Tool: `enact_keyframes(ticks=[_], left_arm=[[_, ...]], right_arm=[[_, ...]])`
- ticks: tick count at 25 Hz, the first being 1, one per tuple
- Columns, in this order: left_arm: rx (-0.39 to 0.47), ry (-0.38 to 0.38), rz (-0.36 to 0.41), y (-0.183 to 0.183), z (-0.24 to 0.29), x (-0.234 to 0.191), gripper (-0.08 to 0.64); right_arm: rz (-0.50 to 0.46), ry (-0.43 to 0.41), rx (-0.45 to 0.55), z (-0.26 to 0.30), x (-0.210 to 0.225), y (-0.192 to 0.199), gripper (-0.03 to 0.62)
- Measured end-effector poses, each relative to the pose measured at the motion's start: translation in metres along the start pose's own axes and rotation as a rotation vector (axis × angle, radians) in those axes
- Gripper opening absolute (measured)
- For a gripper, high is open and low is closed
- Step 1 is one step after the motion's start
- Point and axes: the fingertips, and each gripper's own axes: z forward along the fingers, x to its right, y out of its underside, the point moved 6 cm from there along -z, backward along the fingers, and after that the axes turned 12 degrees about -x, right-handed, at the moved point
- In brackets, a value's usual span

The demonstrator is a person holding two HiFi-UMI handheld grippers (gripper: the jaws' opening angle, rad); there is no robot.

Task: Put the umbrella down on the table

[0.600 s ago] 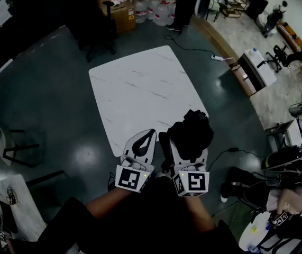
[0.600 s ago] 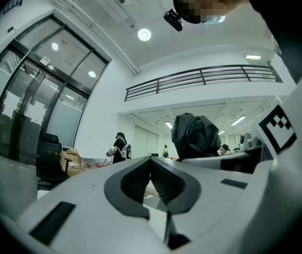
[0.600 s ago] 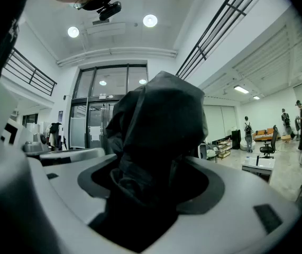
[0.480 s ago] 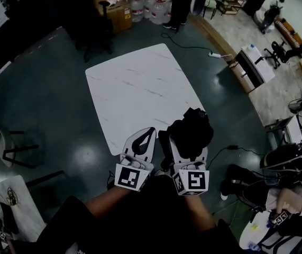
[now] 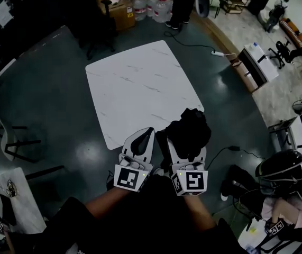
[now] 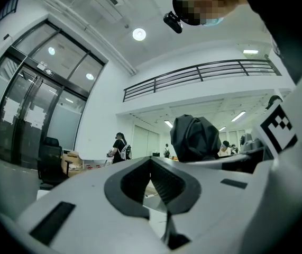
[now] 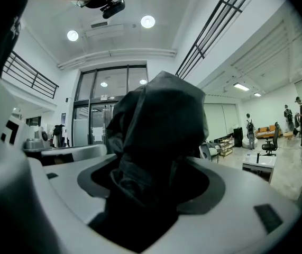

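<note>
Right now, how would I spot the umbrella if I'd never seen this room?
Find the white table on the dark floor, then its near edge. The umbrella is the crumpled black bundle sticking out of the right gripper; the left gripper beside it holds nothing.

The umbrella (image 5: 190,132) is matt, creased black cloth — the table (image 5: 135,83) smooth, marble-veined white, the floor (image 5: 45,94) glossy.

Head view steeply down over table (image 5: 135,83); gripper views level, close, share umbrella (image 7: 156,126).
</note>
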Motion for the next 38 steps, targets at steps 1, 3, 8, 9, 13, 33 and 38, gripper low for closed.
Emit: enact_keyframes(ticks=[1, 3, 8, 9, 13, 33, 38], left_arm=[[-0.003, -0.006, 0.0, 0.002, -0.002, 0.004, 0.008], [-0.014, -0.023, 0.006, 0.007, -0.006, 0.01, 0.008], [-0.034, -0.076, 0.012, 0.02, -0.011, 0.021, 0.008], [-0.037, -0.084, 0.011, 0.024, -0.012, 0.024, 0.006], [-0.072, -0.126, 0.04, 0.034, -0.016, 0.034, 0.008], [-0.114, -0.119, 0.027, 0.048, 0.003, 0.038, 0.008], [-0.107, -0.084, 0.024, 0.052, 0.022, 0.034, 0.008]], right_arm=[[0.006, -0.005, 0.002, -0.003, 0.002, 0.002, 0.341], [0.01, -0.011, 0.007, -0.01, 0.006, 0.006, 0.341], [-0.101, 0.003, 0.035, -0.031, 0.016, 0.013, 0.341], [-0.103, -0.002, 0.042, -0.035, 0.019, 0.015, 0.341], [-0.074, -0.005, 0.053, -0.05, 0.035, 0.023, 0.341], [-0.038, 0.049, 0.004, -0.063, 0.063, 0.039, 0.341], [-0.044, 0.064, -0.015, -0.046, 0.074, 0.034, 0.341]])
